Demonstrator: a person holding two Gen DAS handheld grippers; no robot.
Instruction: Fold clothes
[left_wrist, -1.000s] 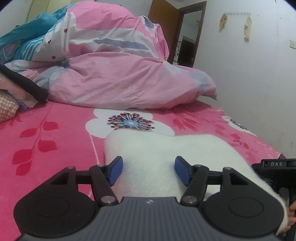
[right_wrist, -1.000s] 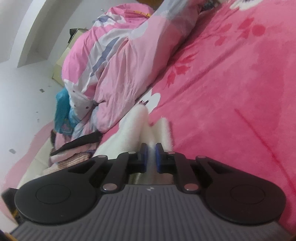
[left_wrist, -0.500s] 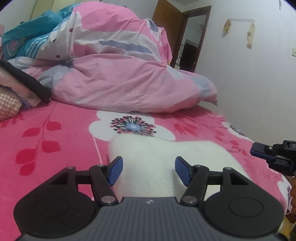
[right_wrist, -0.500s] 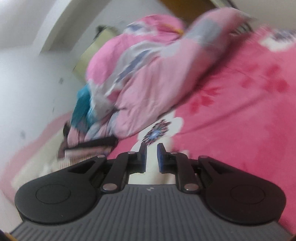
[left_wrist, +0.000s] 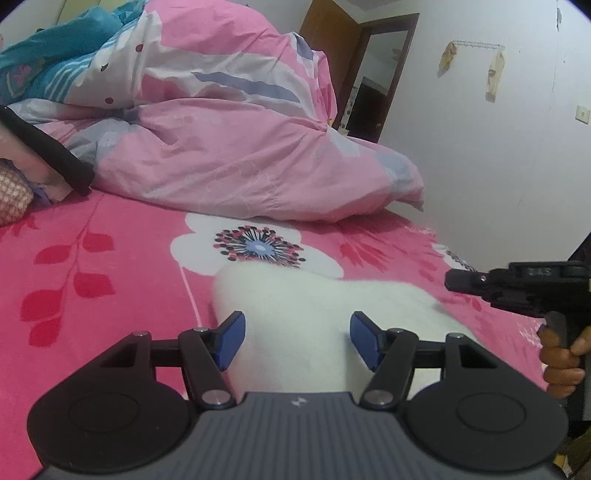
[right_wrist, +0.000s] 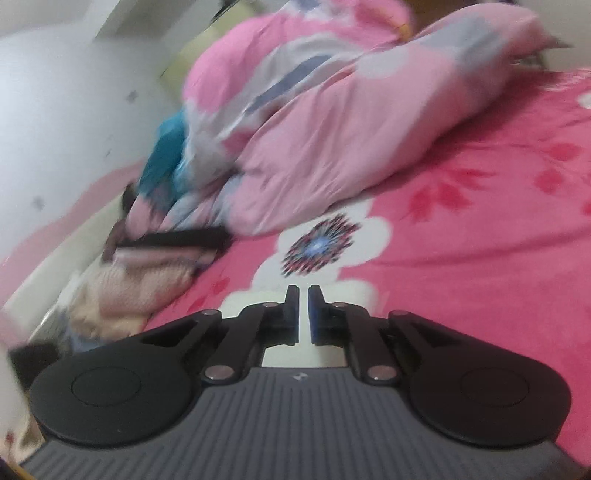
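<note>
Left hand-held gripper (left_wrist: 297, 339) above pink flowered bedsheet (left_wrist: 122, 266).

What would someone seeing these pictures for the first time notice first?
Probably the big pink duvet heaped at the far end of the bright pink floral bedsheet. Next, the fluffy white garment lying on the sheet just beyond the open left gripper. The right gripper, its jaws closing with nothing between them, hangs above that garment's right side.
</note>
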